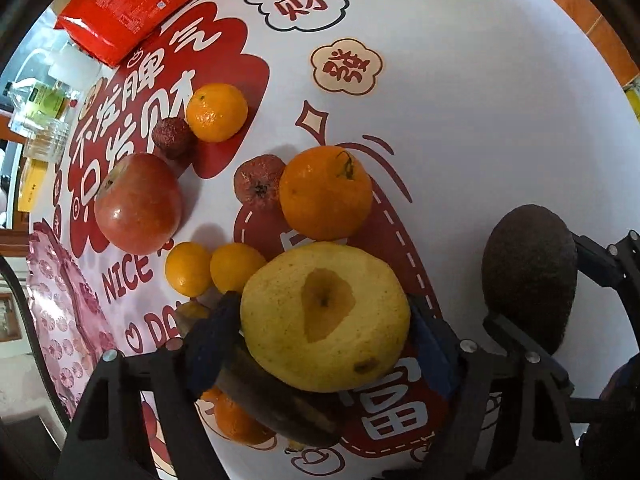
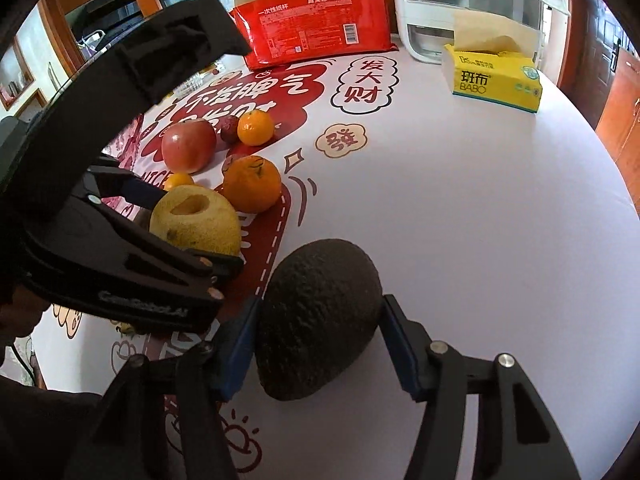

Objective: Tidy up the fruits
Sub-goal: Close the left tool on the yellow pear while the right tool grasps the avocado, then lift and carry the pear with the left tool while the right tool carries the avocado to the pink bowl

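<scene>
My left gripper (image 1: pixel 324 320) is shut on a yellow pear-like fruit (image 1: pixel 325 316), held just above the printed tablecloth; it also shows in the right wrist view (image 2: pixel 196 222). My right gripper (image 2: pixel 316 324) is shut on a dark avocado (image 2: pixel 318 318), which rests on or just above the cloth; it shows at the right of the left wrist view (image 1: pixel 530 276). Beyond lie a large orange (image 1: pixel 325 192), a red apple (image 1: pixel 138 202), a small orange (image 1: pixel 216 112), two small yellow citrus (image 1: pixel 214 268) and two dark red fruits (image 1: pixel 256 182).
A red packet of paper cups (image 2: pixel 316 28) and a yellow tissue box (image 2: pixel 494 78) stand at the table's far side, with a white appliance (image 2: pixel 472 8) behind. A pink patterned tray (image 1: pixel 64 316) sits at the left edge. More fruit (image 1: pixel 240 420) lies under the left gripper.
</scene>
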